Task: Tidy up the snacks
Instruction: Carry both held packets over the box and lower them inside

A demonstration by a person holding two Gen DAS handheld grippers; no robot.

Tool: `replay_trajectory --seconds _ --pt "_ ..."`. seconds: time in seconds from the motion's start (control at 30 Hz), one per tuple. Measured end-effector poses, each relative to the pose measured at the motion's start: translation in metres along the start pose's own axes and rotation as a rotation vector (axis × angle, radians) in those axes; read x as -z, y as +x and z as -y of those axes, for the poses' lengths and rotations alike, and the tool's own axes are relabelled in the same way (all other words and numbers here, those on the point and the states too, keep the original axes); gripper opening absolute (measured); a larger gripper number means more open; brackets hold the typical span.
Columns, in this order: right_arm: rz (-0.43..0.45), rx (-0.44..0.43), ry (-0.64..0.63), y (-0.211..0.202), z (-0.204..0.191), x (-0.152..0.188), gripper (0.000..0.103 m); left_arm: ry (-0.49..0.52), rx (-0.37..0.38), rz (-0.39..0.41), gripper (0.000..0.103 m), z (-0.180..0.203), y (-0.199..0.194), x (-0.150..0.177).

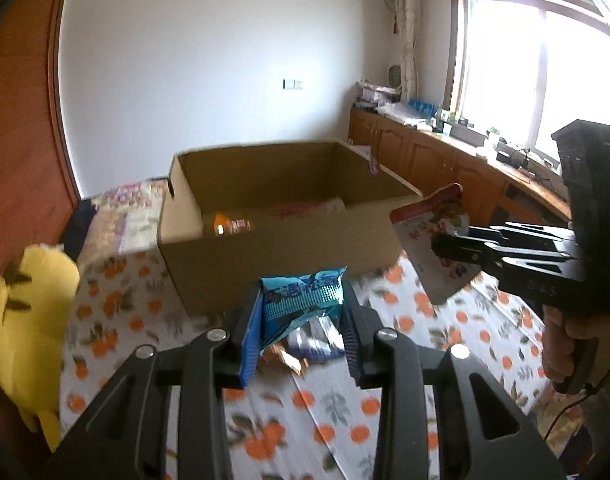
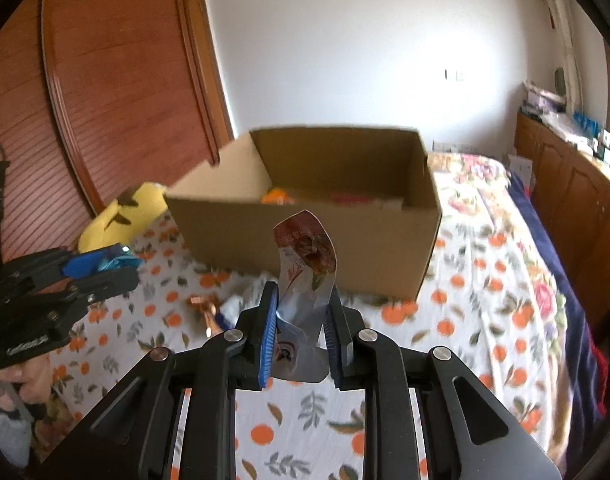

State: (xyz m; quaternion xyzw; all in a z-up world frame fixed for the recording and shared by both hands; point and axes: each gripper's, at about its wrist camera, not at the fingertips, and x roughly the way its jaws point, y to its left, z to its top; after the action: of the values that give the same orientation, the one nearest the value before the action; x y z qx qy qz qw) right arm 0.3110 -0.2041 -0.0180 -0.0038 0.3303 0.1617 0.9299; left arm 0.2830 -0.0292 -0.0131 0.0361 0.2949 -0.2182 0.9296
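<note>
An open cardboard box point(image 1: 281, 236) point(image 2: 305, 224) stands on the orange-print bedspread, with an orange packet point(image 1: 227, 224) and a pink one inside. My left gripper point(image 1: 301, 312) is shut on a blue snack packet point(image 1: 301, 300), lifted in front of the box's near wall. My right gripper point(image 2: 299, 312) is shut on a red-and-white snack pouch point(image 2: 305, 264) that sticks up between the pads, also short of the box. In the left wrist view, the right gripper point(image 1: 441, 246) holds that pouch point(image 1: 429, 220) by the box's right corner. Loose wrapped snacks point(image 2: 209, 312) lie on the bedspread.
A yellow plush toy point(image 1: 29, 320) point(image 2: 121, 216) lies left of the box. A wooden wardrobe point(image 2: 105, 80) stands at the left, wooden cabinets point(image 1: 445, 160) with clutter under the window at the right. A person's hand point(image 1: 561, 340) grips the right gripper's handle.
</note>
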Motion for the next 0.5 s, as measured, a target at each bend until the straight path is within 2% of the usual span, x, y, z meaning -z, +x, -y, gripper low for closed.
replay_trajectory --seconds 0.17,0.5 --pt "0.057 0.016 -0.011 -0.011 -0.002 -0.023 0.020 0.022 0.027 0.048 0.034 -0.011 0.007 -0.031" --pt "0.135 0.033 -0.007 -0.015 0.005 -0.049 0.020 0.075 0.064 0.111 0.034 -0.015 0.042 -0.062"
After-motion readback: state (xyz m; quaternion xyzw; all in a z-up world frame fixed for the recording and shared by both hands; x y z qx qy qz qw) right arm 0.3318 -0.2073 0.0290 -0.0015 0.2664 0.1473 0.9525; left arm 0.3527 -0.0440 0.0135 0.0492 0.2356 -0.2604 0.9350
